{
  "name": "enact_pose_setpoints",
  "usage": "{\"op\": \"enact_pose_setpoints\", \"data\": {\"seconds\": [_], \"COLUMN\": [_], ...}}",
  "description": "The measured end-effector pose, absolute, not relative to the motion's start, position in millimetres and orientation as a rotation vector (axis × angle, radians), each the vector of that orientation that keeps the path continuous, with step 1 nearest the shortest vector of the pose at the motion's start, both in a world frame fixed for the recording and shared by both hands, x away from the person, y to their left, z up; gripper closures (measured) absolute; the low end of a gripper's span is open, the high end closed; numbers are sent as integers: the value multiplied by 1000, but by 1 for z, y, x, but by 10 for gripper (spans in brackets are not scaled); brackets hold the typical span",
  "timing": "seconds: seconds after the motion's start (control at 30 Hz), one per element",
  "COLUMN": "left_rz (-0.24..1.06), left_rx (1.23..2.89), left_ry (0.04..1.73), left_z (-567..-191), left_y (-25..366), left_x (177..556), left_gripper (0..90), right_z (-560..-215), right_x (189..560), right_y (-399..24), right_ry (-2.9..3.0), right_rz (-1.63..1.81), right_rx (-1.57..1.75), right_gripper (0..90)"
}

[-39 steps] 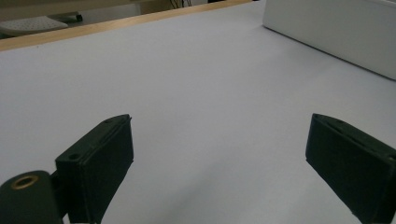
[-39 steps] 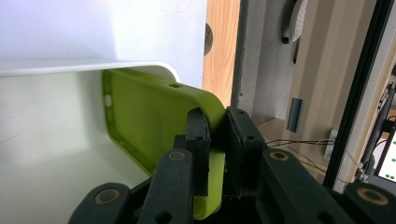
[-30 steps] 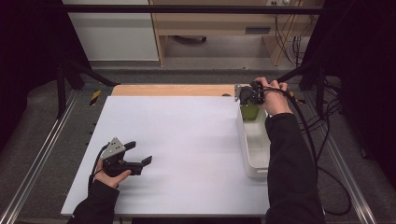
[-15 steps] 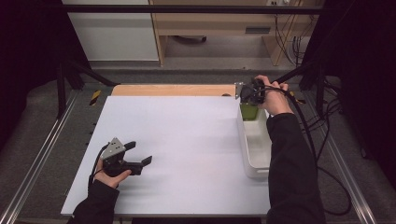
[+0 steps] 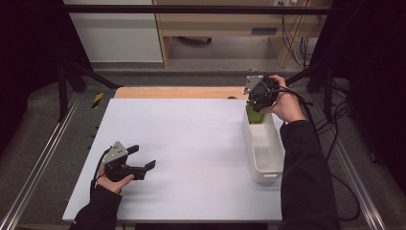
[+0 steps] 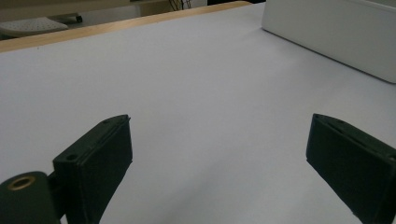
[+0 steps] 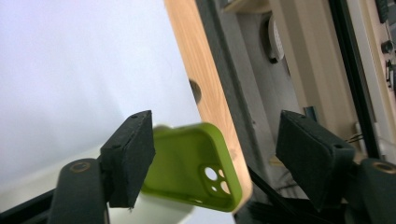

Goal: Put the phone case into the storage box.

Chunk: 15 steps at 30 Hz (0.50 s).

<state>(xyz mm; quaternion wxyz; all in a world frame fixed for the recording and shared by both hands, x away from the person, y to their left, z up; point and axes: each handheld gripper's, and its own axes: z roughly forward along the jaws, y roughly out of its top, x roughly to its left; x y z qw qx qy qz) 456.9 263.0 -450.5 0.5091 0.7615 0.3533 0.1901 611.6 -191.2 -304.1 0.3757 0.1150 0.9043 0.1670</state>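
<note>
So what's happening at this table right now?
A person holds a gripper in each hand. The right gripper, at the far end of a white bin, has just been opening its fingers; a green phone case sits between them, no longer pinched, in the bin. The left gripper rests open on the white table.

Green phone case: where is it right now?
In the high view, the green phone case sits at the far end of the white bin, table's right side, just below the open right hand-held gripper.

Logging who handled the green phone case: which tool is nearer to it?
Right. The right tool is just above the green phone case at the white bin's far end, jaws just opened. The left tool rests across the table, near the person.
</note>
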Motion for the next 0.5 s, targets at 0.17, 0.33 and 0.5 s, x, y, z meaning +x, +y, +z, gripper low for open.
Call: {"op": "enact_pose_setpoints", "data": {"seconds": [0.17, 0.33, 0.5], "left_rz": [458, 457, 454], "left_rx": [1834, 1835, 1828], "left_ry": [851, 843, 846], "left_z": [-450, -449, -449], "left_y": [263, 263, 263], "left_x": [457, 456, 456], "left_gripper": [55, 48, 40], "right_z": [-299, -296, -293], "right_x": [599, 584, 569], "right_y": [-197, -204, -204], "right_ry": [2298, 2246, 2231], "right_rz": [554, 697, 845], "right_rx": [397, 499, 625], "right_gripper": [233, 167, 101]}}
